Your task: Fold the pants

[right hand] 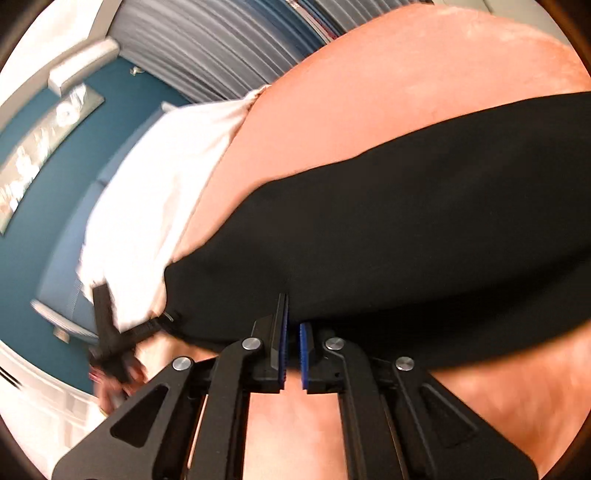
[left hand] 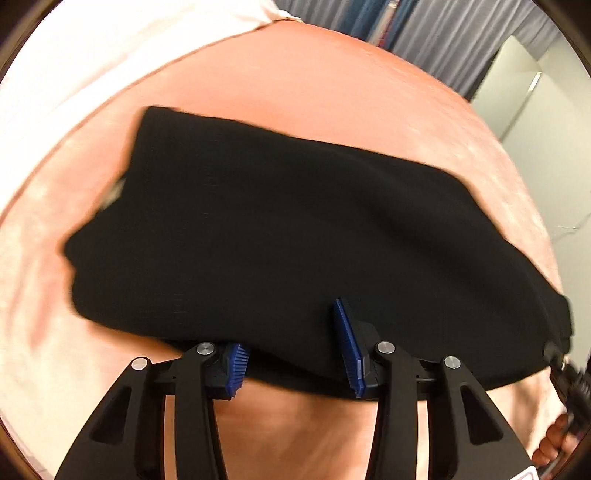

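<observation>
Black pants (left hand: 295,221) lie folded in a long band across a salmon-pink blanket (left hand: 295,81). My left gripper (left hand: 291,332) is at their near edge, jaws wide apart. One blue pad (left hand: 236,363) is tucked under the hem and the other pad (left hand: 349,347) stands on top of the cloth. In the right wrist view the pants (right hand: 406,240) stretch off to the right. My right gripper (right hand: 293,314) is nearly closed, with the cloth's near edge pinched between its blue pads. The right gripper (left hand: 565,369) also shows at the pants' right end in the left wrist view.
White bedding (left hand: 74,74) lies beyond the blanket's far left edge. Grey curtains (left hand: 443,33) hang behind the bed. A teal wall (right hand: 92,147) with a framed picture (right hand: 48,155) is at the left. A hand (left hand: 554,439) holds the right gripper's handle.
</observation>
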{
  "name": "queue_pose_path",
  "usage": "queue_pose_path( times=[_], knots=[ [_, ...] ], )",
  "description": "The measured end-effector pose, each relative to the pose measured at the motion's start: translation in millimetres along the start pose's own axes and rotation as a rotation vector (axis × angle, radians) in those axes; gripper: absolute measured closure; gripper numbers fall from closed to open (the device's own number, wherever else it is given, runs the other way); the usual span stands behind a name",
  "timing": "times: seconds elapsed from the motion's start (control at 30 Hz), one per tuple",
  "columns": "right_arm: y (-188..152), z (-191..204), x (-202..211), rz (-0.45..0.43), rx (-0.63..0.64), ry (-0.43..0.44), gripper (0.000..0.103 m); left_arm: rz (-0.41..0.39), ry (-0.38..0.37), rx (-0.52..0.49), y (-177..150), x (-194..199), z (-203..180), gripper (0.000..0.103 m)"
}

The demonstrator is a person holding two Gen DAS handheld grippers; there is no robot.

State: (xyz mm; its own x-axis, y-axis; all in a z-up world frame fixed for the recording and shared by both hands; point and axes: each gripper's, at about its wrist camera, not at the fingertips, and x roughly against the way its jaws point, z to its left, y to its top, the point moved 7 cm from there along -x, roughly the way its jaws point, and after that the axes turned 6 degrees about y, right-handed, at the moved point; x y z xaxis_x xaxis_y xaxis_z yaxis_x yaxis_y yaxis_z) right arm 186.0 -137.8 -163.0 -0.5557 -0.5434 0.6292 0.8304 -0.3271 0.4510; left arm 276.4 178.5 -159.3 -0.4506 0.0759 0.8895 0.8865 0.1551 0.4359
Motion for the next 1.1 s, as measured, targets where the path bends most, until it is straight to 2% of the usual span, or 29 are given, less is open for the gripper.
queue_pose_path(
  times=[0.03, 0.1, 0.13, 0.17, 0.2, 0.33, 0.37, 0.43, 0.63, 0.7, 0.77, 0.83, 0.93, 1.0, 1.03, 1.07, 1.1],
  knots=[
    [-9.8, -12.3, -3.6, 0.028, -0.023, -0.045, 0.089, 0.011, -0.019, 0.008, -1.5, -1.2, 5.4, 0.062],
    [-14.5, -6.3, 10.4, -0.022, -0.063, -0.016, 0.084, 0.014, -0.079, 0.039, -6.7, 7.7, 11.1, 0.058],
    [-16.3, 2.5, 15.7, -0.025, -0.045, -0.029, 0.079, 0.007, -0.096, 0.053, -9.9, 15.1, 14.8, 0.046],
    [-21.9, 17.5, 20.6, -0.032, -0.017, -0.029, 0.065, -0.004, -0.103, 0.065, -12.2, 22.6, 19.4, 0.038],
    [-25.0, 33.1, 21.7, -0.028, 0.015, -0.015, 0.057, -0.031, -0.089, 0.074, -14.7, 33.4, 26.2, 0.028],
    [-48.5, 109.7, -2.9, 0.063, 0.152, 0.102, 0.057, -0.13, 0.031, 0.046, -18.7, 65.9, 51.3, 0.028],
    [-53.0, 132.4, -18.4, 0.099, 0.176, 0.154, 0.057, -0.145, 0.053, 0.046, -18.5, 72.2, 57.0, 0.028],
    [-59.8, 177.1, -58.8, 0.133, 0.222, 0.185, 0.058, -0.17, 0.088, 0.056, -17.2, 85.0, 70.4, 0.028],
    [-72.8, 271.1, -143.4, 0.158, 0.561, 0.066, 0.059, -0.227, 0.178, 0.031, -22.8, 120.2, 96.5, 0.028],
    [-66.6, 271.5, -178.5, 0.177, 0.662, -0.012, 0.059, -0.242, 0.196, 0.018, -30.0, 131.5, 109.6, 0.028],
    [-79.3, 276.2, -206.8, 0.218, 0.725, -0.04, 0.061, -0.258, 0.202, 0.025, -31.6, 140.5, 130.6, 0.028],
    [-78.5, 282.3, -224.6, 0.233, 0.749, -0.064, 0.091, -0.27, 0.201, 0.04, -38.6, 153.3, 148.3, 0.028],
    [-62.1, 313.6, -231.3, 0.194, 0.656, 0.014, 0.098, -0.291, 0.21, 0.054, -38.2, 163.0, 160.5, 0.028],
    [-47.0, 324.0, -227.7, 0.12, 0.631, 0.034, 0.097, -0.307, 0.211, 0.05, -37.2, 166.9, 161.3, 0.028],
    [-50.7, 318.6, -240.3, 0.149, 0.636, 0.006, 0.088, -0.311, 0.213, 0.045, -36.7, 168.3, 159.2, 0.026],
    [-65.7, 300.6, -261.7, 0.272, 0.631, -0.047, 0.081, -0.311, 0.215, 0.041, -35.2, 167.6, 156.1, 0.026],
    [-70.6, 292.9, -257.9, 0.244, 0.63, -0.042, 0.079, -0.31, 0.21, 0.037, -34.9, 166.6, 152.6, 0.026]
  ],
)
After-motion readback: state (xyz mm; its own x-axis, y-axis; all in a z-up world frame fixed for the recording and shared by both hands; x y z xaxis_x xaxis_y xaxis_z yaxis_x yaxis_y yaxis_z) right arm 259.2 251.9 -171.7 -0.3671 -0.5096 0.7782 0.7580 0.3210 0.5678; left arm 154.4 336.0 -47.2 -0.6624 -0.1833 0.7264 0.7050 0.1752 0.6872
